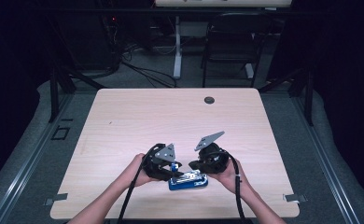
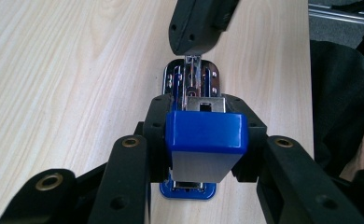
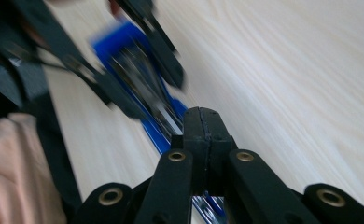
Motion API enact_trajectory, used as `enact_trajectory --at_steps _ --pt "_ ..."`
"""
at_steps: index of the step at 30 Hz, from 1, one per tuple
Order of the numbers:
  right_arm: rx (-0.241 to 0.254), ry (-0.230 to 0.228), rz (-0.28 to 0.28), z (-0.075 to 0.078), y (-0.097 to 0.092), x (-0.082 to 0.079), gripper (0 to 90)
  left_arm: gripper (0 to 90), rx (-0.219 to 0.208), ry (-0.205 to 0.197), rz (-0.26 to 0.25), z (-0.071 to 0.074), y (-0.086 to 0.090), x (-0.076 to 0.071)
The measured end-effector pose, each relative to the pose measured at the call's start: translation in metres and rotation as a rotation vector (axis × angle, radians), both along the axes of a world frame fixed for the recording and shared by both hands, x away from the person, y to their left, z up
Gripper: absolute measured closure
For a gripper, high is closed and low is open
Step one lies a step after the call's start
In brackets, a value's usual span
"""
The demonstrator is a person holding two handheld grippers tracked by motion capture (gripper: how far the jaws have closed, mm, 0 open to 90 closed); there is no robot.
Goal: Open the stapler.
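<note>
Left gripper (image 2: 203, 140): its two black jaws pinch the blue lid of a stapler from both sides, near the hinged back end; in the left gripper view the lid stands raised between the pads, its blue end cap facing the camera.
Right gripper (image 3: 202, 123): its jaws are pressed together with no gap, and the closed tip sits right over the metal front end of the stapler; whether it actually touches the metal cannot be told, as the right gripper view is blurred.
Stapler (image 1: 188, 180): a blue desk stapler, opened up; its blue base lies flat on the table, the silver staple channel is exposed along the middle, and the lid is lifted away from it.
Stapler position: near the front edge of the table, close to the person, roughly centred, directly between the two grippers.
Hands: in the high view the left hand (image 1: 136, 171) and the right hand (image 1: 229, 173) each grip a gripper body, forearms entering from the bottom, grippers angled inward towards each other.
Table (image 1: 138, 116): pale wood-grain top, with a small dark round grommet (image 1: 209, 100) near the far edge, well apart from the stapler.
Surroundings: dark floor, and a black chair (image 1: 231, 42) beyond the far side of the table.
</note>
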State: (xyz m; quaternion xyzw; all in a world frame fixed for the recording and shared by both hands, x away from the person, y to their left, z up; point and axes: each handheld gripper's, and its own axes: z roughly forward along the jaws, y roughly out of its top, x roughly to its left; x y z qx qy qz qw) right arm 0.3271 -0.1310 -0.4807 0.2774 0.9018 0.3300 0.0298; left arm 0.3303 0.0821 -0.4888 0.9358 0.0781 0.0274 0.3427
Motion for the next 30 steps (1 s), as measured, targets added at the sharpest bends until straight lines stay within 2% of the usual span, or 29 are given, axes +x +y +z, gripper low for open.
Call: enact_trajectory --at_steps 1,2,3,4,5,7,8,14,21,25,26,30 --pt "-0.023 0.004 -0.001 -0.005 -0.001 0.002 90.0 65.3 0.004 0.003 -0.004 0.0 0.001 0.0" --pt "-0.023 0.004 -0.001 -0.005 -0.001 0.002 90.0 65.3 0.004 0.003 -0.004 0.0 0.001 0.0" --pt "-0.053 0.032 0.0 -0.014 -0.002 0.006 90.0 65.3 0.004 0.002 -0.005 0.0 0.001 0.0" --pt "-0.053 0.032 0.0 -0.014 -0.002 0.006 90.0 65.3 0.004 0.002 -0.005 0.0 0.001 0.0" --pt "-0.091 0.058 -0.005 -0.021 -0.002 0.007 90.0 65.4 0.004 0.002 -0.003 0.0 0.001 0.0" --pt "-0.103 0.062 -0.004 -0.022 -0.002 0.008 90.0 65.4 0.006 -0.003 -0.003 0.001 0.002 0.0" --pt "-0.134 0.064 -0.001 -0.025 -0.002 0.009 90.0 65.3 0.002 0.0 -0.003 0.0 0.002 0.0" --pt "-0.162 0.089 -0.033 -0.034 -0.004 0.011 90.0 65.4 -0.009 -0.003 0.006 -0.001 0.002 -0.001" --pt "-0.193 0.104 -0.034 -0.039 -0.004 0.013 90.0 65.4 0.004 -0.009 0.0 -0.001 -0.001 -0.002" --pt "-0.185 0.111 -0.032 -0.041 -0.005 0.013 90.0 65.5 0.003 -0.01 0.006 -0.001 -0.001 -0.002" --pt "-0.191 0.111 -0.028 -0.041 -0.003 0.013 90.0 65.5 0.013 -0.008 0.002 -0.001 -0.001 -0.002" --pt "-0.202 0.11 -0.032 -0.044 0.0 0.012 90.0 65.6 0.011 -0.009 0.012 -0.001 0.001 -0.003"
